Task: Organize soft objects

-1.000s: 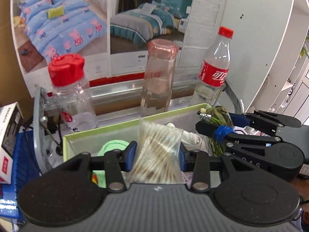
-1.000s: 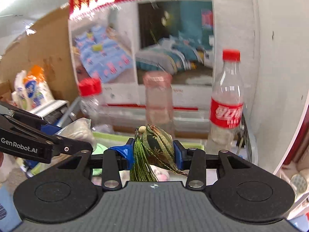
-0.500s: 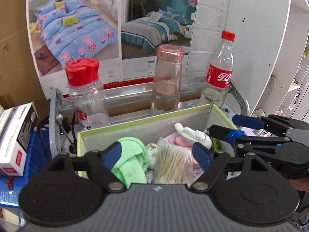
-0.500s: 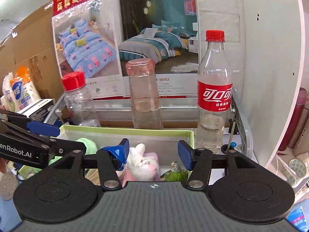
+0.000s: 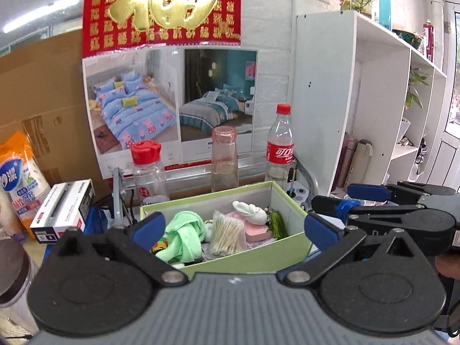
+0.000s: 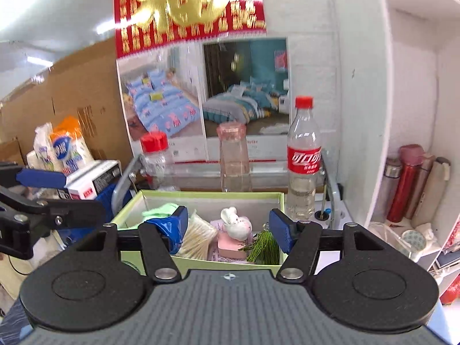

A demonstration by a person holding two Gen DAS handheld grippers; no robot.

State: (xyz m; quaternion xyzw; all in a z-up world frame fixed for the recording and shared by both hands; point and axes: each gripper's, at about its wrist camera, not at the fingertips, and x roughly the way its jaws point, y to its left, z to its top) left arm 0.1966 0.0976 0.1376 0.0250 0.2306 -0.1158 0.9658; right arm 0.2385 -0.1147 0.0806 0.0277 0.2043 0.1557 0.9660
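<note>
Swabs [image 5: 227, 235], towel [image 5: 182, 237], bunny [image 5: 250, 211] and tassel [image 6: 263, 245] are lying gathered in the green box [image 5: 253, 256], while both left gripper [image 5: 234, 228] and right gripper [image 6: 228, 230] are opening their fingers, holding nothing, seemingly to release.

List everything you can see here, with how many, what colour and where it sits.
box: one, green, centre
cloth: one, green, left in box
cotton swabs: one clear bag, middle of box
rabbit toy: one, white, on pink pad
tassel: one, green, right in box
bottles: three, clear, behind box
shelf: one, white, right
left gripper: black and blue, jaws opening, empty
right gripper: black and blue, jaws opening, empty
</note>
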